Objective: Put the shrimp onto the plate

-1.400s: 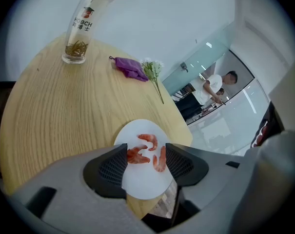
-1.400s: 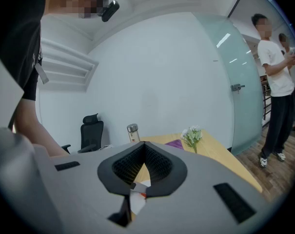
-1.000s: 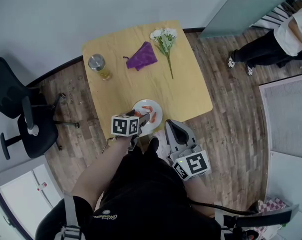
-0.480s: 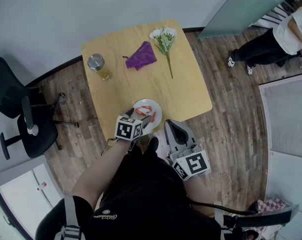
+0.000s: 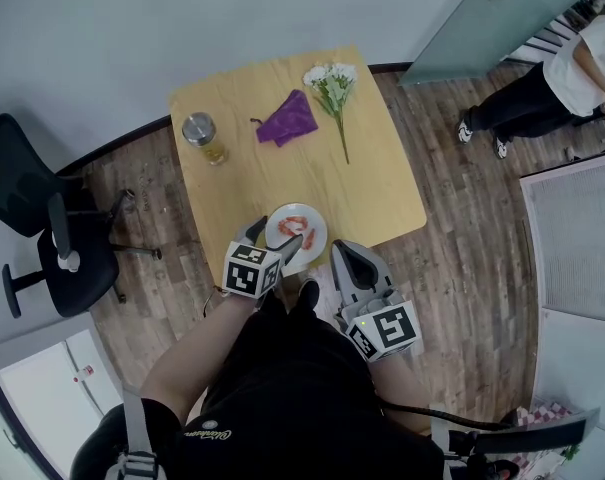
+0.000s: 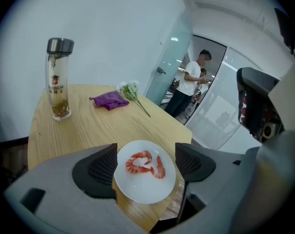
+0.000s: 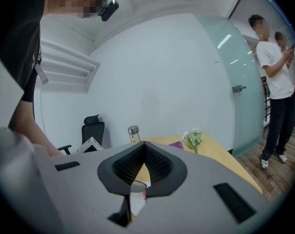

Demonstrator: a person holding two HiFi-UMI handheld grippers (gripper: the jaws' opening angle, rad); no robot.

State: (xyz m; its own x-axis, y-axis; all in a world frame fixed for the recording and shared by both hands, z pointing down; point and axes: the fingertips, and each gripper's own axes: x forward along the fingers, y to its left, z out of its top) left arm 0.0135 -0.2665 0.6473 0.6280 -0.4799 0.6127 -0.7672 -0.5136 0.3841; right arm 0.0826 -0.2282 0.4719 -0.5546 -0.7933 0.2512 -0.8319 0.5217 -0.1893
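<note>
On one white plate (image 6: 145, 195), at the near edge of the one wooden table (image 6: 88, 126): three shrimp (image 6: 144, 163), as far as can be told. Two curled tip to tip into a heart-like loop; just right of them a third, slightly bowed, long axis near to far. Head and tail ends too small to tell. On the near side, left gripper (image 5: 271, 236) released, jaws wide apart, nothing grasped, plate showing between them. Further right, off the table, right gripper (image 7: 143, 165) clenched, nothing gripped. Far on the table: one bottle (image 6: 58, 79) left, one purple cloth (image 6: 110, 100), one flower sprig (image 6: 130, 89).
</note>
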